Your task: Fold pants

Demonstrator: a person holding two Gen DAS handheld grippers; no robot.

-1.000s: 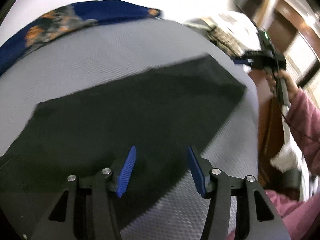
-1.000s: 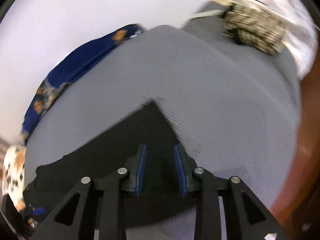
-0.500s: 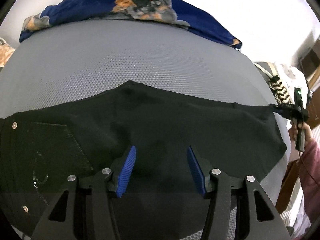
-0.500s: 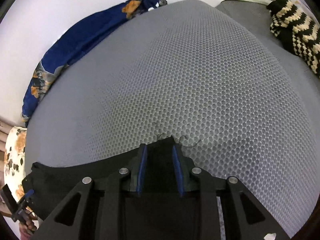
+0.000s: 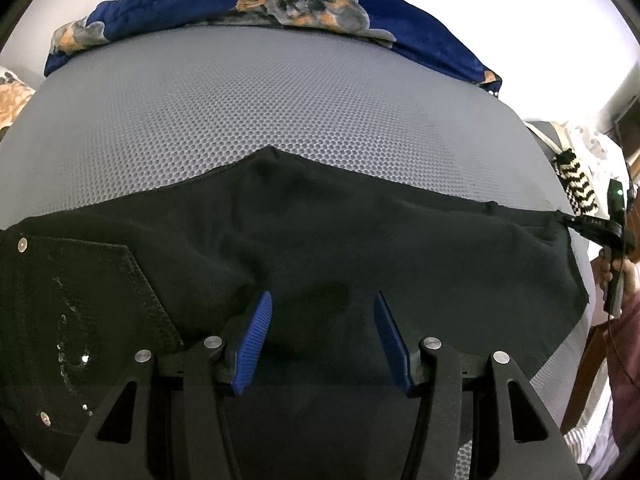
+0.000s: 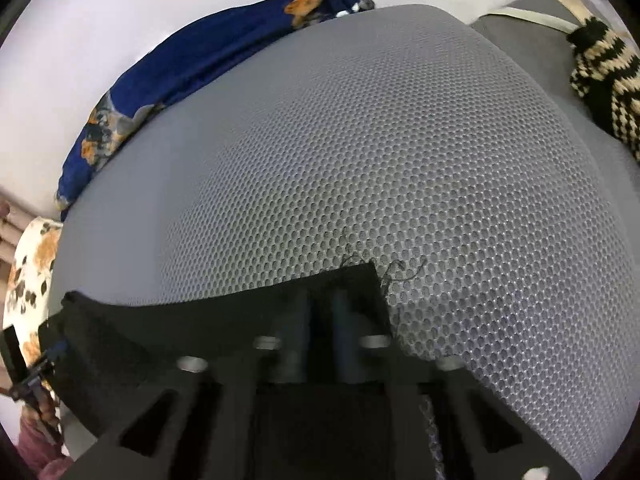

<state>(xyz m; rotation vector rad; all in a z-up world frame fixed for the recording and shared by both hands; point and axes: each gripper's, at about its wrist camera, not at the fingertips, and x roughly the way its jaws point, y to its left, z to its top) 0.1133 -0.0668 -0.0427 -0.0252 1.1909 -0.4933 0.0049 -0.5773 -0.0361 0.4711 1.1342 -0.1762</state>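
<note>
A: pants [image 5: 360, 264] lie flat along the near edge of the grey mesh mattress [image 5: 280, 120]. Left gripper [image 5: 322, 340] hovers over the crotch area, jaws wide, holding nothing. Right gripper [image 6: 320, 332] pinches the leg hem, jaws narrow.

B: Risk?

A: Frayed hem, shallow bite; a sideways pull could slip it out. Versus 0.5 s ago: hardly any change, right view blurred.

Black left gripper [image 5: 322, 336] frame, ribbed blue pads, silver screws; sleeve apparently maroon.
</note>
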